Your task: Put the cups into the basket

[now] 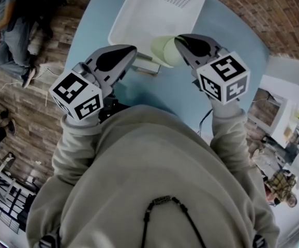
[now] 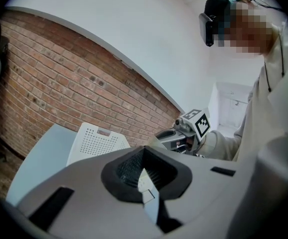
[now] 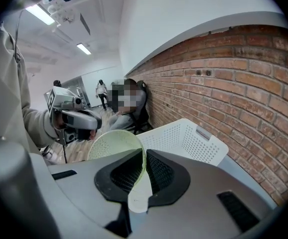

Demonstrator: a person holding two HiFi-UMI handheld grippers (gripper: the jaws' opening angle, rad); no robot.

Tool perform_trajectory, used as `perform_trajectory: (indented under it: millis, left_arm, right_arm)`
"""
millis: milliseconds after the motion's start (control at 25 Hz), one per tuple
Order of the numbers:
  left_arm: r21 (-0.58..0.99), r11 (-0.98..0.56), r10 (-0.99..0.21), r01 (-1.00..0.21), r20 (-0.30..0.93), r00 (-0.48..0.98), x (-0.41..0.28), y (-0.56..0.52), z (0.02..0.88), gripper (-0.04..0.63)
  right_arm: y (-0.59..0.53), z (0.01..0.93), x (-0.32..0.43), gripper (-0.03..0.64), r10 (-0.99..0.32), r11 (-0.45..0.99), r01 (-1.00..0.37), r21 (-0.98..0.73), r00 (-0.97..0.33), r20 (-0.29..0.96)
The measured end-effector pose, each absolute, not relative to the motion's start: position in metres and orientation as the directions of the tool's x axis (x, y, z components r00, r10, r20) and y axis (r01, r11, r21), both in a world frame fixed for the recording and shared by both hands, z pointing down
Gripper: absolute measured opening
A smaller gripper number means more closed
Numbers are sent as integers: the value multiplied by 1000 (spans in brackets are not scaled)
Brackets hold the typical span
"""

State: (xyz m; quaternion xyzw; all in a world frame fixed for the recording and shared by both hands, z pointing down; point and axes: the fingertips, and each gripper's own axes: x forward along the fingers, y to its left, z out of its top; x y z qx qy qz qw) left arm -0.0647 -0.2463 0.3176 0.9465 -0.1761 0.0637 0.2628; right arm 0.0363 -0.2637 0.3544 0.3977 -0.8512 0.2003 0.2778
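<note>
The right gripper [image 1: 179, 43] is closed on the green cup [image 1: 163, 51]. It pinches the cup's thin wall, with one jaw inside the cup and one outside. The cup sticks out past the tips and tilts to the gripper's left side, up off the blue table [image 1: 165, 99]. The white basket [image 1: 119, 29] sits on the table just ahead of the tips, and the cup is at its near edge, not inside it. The left gripper [image 1: 131, 53] is beside the right one, a little apart. Its jaws are together with nothing in them, and only a thin pale slit shows between them.
</note>
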Motion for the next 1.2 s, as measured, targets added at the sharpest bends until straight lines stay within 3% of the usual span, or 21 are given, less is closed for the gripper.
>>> perform_trajectory:
  millis: [520, 1200]
  left_arm:
    - [535, -743, -342, -403, 214, 915, -95, -267, 344, -3]
    - [612, -628, -435, -481, 238, 869, -149, -278, 386, -3]
  right_arm:
    - [-304, 398, 15, 35, -493, 633, -764, -127, -525, 694]
    - [-349, 517, -19, 37, -308, 689, -711, -139, -461, 832]
